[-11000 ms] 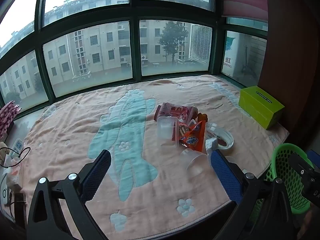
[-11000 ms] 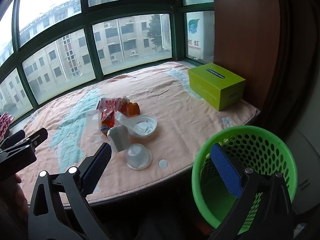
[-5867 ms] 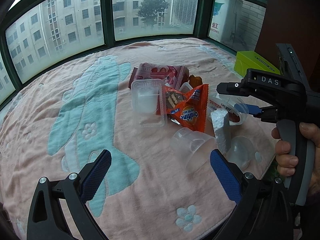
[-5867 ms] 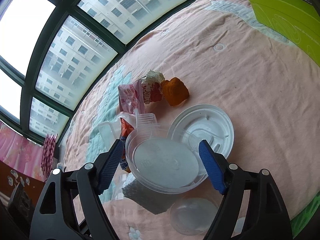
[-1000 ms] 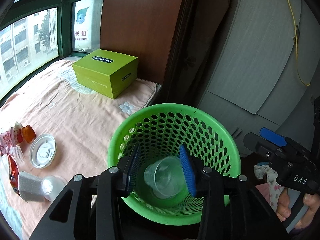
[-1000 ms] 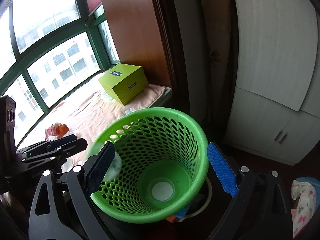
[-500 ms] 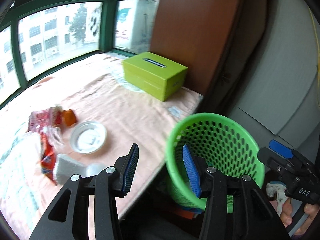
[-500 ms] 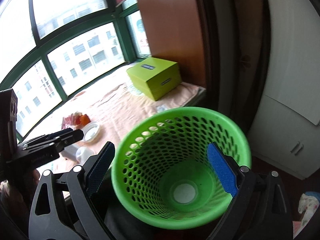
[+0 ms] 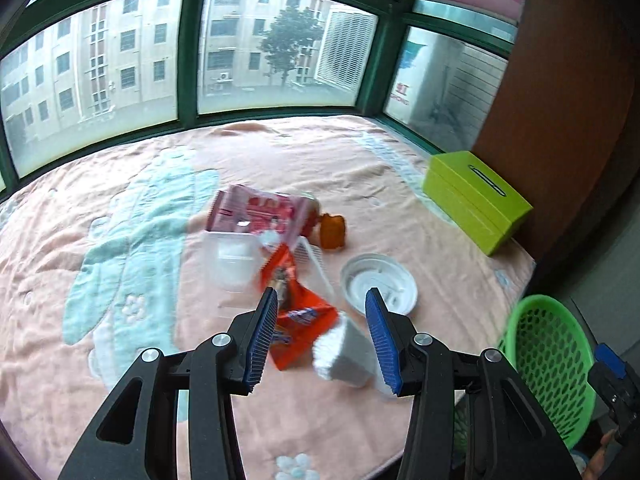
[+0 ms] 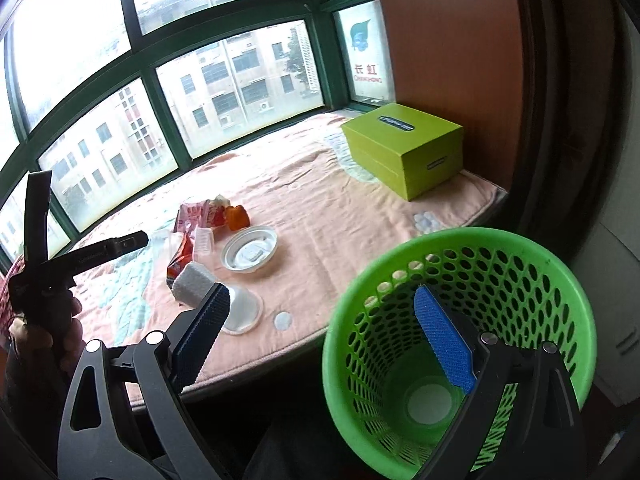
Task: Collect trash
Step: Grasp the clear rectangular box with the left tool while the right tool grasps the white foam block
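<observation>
Since half a second ago the left hand-held gripper has swung from the green basket back over the trash; it is released and holds nothing, above the orange wrapper and white foam block. In the right view, the right hand-held gripper is spread wide and empty at the basket, which stands below the blanket.

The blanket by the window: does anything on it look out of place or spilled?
Yes. A heap of trash lies mid-blanket: a pink wrapper, an orange wrapper, a clear tub, a white lid upside down, a foam block. A clear cup lies near the edge. Nothing looks spilled. The green box sits neatly.
</observation>
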`<state>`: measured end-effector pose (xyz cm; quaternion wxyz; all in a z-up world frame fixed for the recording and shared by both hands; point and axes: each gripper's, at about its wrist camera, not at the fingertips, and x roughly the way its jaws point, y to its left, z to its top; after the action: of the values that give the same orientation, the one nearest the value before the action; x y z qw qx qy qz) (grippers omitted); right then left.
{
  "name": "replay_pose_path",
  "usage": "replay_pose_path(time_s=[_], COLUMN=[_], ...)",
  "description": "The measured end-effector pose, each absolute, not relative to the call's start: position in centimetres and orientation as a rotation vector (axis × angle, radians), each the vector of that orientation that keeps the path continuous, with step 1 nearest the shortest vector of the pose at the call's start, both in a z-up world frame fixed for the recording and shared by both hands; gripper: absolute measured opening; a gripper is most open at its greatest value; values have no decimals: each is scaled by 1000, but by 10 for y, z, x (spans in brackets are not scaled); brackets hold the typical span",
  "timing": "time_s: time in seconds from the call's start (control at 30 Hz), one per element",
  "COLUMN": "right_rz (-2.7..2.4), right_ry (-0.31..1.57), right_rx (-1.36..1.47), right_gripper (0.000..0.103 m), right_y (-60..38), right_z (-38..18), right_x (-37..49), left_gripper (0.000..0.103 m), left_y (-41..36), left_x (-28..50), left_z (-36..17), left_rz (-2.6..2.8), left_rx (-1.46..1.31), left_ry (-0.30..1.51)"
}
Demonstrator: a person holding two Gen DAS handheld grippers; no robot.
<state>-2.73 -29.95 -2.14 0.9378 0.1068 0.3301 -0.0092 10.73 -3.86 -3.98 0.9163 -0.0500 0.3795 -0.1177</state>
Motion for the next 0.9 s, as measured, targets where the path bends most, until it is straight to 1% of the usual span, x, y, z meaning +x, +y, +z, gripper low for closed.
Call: replay_pose_path(time_s=[0.2,0.3,0.37,0.47,0.53,0.67,0.73,0.9], right_rz=[54,92,113,138,155,178,184,216], right_ry=[701,717,722,733,740,748,749,763], right_rx=[185,147,121,98,88,65,50,25], right_gripper=[93,93,92,93,92,93,92,93], right_y=[-269,-251,-240,-228,-223,-212,-207,-193], right_z=[-35,-40,-43,-46,-49,-53,-56,-64], right_x=[-5,6,12,20,26,36,39,49], left_gripper=[45,45,51,52,56,57,60,60], left_y=[-4,3,5,4,3,3,1,0], left_x=[129,142,150,161,168,181,186,200], left_z=[-54,-67,-75,-84,-88,-96,-99,-108], left_rz=[-146,-131,-134,-134,-140,-132,-121,-100], left_rx=[-105,-115,-118,-109,-111,-98,-81,-73], left_ry=[778,809,830,849,861,879,878,892])
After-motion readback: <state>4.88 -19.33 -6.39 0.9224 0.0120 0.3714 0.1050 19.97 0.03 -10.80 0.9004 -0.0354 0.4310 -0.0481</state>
